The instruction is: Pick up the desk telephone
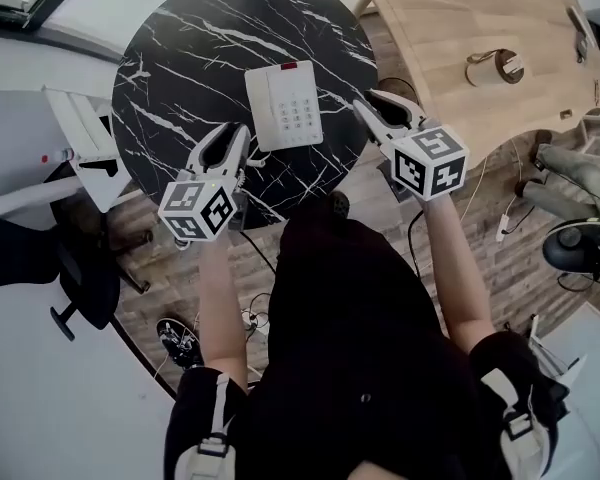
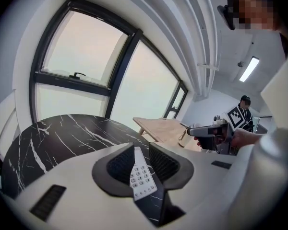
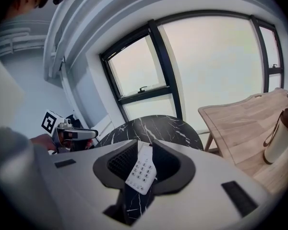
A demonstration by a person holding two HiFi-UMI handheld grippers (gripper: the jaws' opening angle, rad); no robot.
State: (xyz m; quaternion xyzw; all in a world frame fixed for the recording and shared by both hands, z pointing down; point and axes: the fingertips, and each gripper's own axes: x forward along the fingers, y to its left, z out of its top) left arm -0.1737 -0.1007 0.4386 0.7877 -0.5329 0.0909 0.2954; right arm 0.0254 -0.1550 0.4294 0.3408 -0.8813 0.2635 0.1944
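flanking the desk telephone (image 1: 284, 106) mid-frame, left gripper (image 1: 237, 136) and right gripper (image 1: 370, 108) are holding narrow, empty jaws, probably needing wider openings.

A black garment (image 1: 360, 318) is worn over the torso, and the forearms are left uncovered. Pale straps (image 1: 212, 438) with buckles are seen over dark clothing at both sides. A dark shoe (image 1: 180, 340) with light markings is made out. The left gripper (image 1: 232, 136) and the right gripper (image 1: 370, 100) are built in white. Each is topped by a cube (image 1: 200, 208) printed with black square markers. Black ribbed pads (image 2: 121, 166) are fitted inside the jaws.
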